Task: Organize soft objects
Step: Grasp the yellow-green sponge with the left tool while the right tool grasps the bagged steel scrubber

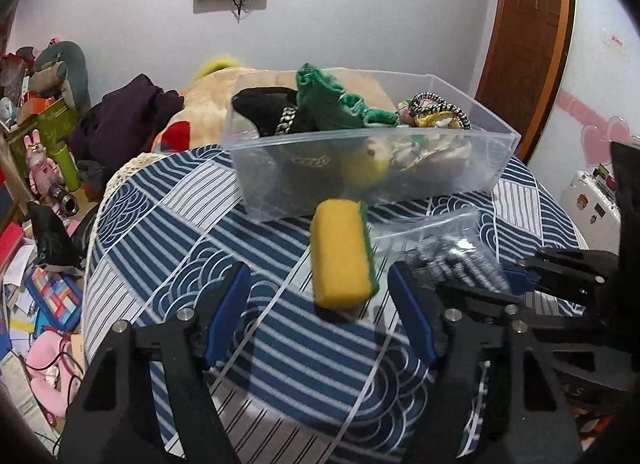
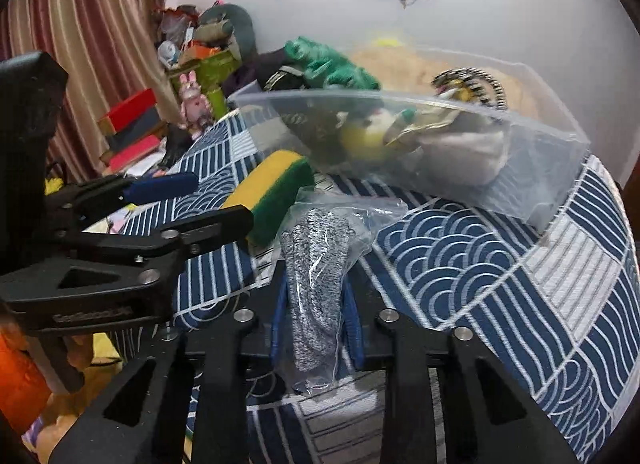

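Note:
A yellow sponge with a green scrub side (image 1: 343, 255) lies on the blue patterned cloth (image 1: 280, 344) just ahead of my open left gripper (image 1: 320, 304); it also shows in the right wrist view (image 2: 272, 188). My right gripper (image 2: 316, 304) is shut on a clear bag holding a grey knitted item (image 2: 316, 264), which shows at the right in the left wrist view (image 1: 452, 256). Behind stands a clear plastic bin (image 1: 460, 180) holding green knit (image 1: 332, 100), black cloth, cords and other soft things; it also shows in the right wrist view (image 2: 520, 168).
The cloth covers a rounded surface that drops off at the left (image 1: 96, 224). Clutter, boxes and pink plush toys (image 1: 44, 368) lie on the floor at the left. A beige plush (image 1: 208, 104) and dark clothes (image 1: 128, 116) sit behind the bin.

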Tool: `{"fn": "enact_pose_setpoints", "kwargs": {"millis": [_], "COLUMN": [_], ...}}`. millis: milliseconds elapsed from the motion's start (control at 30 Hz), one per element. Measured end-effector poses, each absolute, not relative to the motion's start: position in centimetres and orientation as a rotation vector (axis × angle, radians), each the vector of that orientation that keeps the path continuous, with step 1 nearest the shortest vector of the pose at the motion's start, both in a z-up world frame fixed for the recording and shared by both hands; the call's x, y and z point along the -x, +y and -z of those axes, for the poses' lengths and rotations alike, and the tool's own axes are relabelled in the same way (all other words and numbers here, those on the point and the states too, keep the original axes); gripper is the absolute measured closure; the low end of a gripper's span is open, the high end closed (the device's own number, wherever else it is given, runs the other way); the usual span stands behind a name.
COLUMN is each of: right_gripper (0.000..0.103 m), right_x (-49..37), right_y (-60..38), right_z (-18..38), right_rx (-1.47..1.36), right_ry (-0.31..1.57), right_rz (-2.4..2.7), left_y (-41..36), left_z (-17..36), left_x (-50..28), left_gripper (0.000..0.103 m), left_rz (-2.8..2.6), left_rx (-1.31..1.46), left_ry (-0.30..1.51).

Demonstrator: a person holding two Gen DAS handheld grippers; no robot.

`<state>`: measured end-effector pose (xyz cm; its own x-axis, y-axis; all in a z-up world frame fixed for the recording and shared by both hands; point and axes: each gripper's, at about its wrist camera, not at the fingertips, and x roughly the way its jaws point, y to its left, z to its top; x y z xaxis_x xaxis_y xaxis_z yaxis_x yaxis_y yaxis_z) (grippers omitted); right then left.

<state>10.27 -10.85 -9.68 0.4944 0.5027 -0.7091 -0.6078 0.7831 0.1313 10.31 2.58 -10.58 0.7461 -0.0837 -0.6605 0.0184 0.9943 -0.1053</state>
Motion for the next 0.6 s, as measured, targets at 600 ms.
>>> {"fn": "enact_pose_setpoints", "kwargs": {"millis": [600], "right_gripper": [0.085], "right_x": [-9.8], "right_y": [-16.9], "right_z": [4.9], "right_rx": [0.013], "right_ry": [0.665], "right_rz": [-0.547], "left_y": [2.2], "left_z": [8.1], "left_x": [-11.1], "left_gripper": [0.074], "left_rz": [0.103], "left_rx": [0.121], "left_ry": [0.654]}}
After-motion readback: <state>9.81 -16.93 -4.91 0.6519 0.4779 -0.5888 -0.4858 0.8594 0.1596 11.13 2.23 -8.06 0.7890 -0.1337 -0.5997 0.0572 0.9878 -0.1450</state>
